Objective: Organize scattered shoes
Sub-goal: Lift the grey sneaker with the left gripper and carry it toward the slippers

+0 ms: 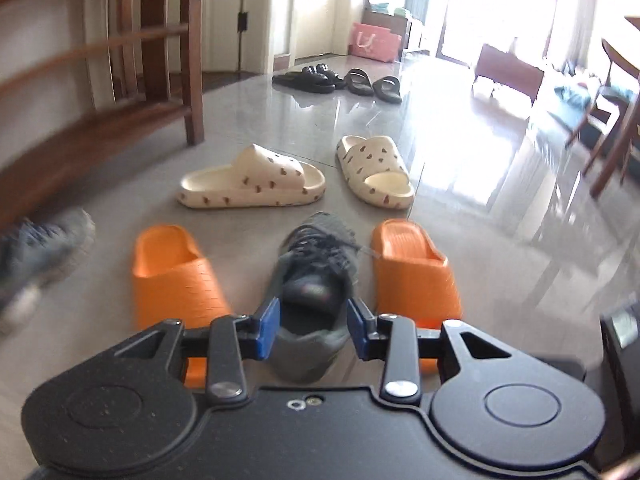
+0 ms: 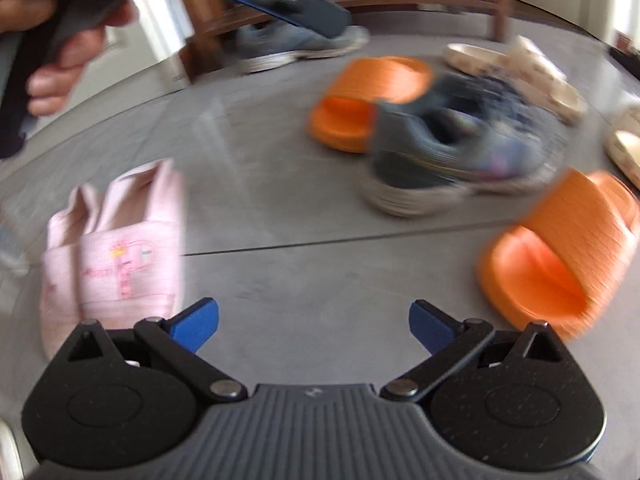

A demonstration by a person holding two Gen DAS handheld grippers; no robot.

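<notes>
My left gripper (image 1: 312, 326) has its blue pads on either side of the heel of a dark grey sneaker (image 1: 316, 280) on the floor; I cannot tell whether they touch it. The sneaker also shows in the right wrist view (image 2: 452, 152), with no gripper around it there. Orange slides lie left (image 1: 172, 280) and right (image 1: 412, 272) of it. Two cream patterned slides (image 1: 252, 180) lie beyond. A second grey sneaker (image 1: 36, 256) lies at far left. My right gripper (image 2: 314, 326) is open and empty above bare floor, between pink slippers (image 2: 116, 248) and an orange slide (image 2: 560, 248).
A wooden shelf (image 1: 120, 92) stands at left. Several dark slides (image 1: 340, 82) lie farther down the hall. A wooden chair (image 1: 612, 120) and table stand at right. A pink bag (image 1: 370, 42) stands by the far doorway. The left hand (image 2: 60, 44) holds the other gripper at upper left.
</notes>
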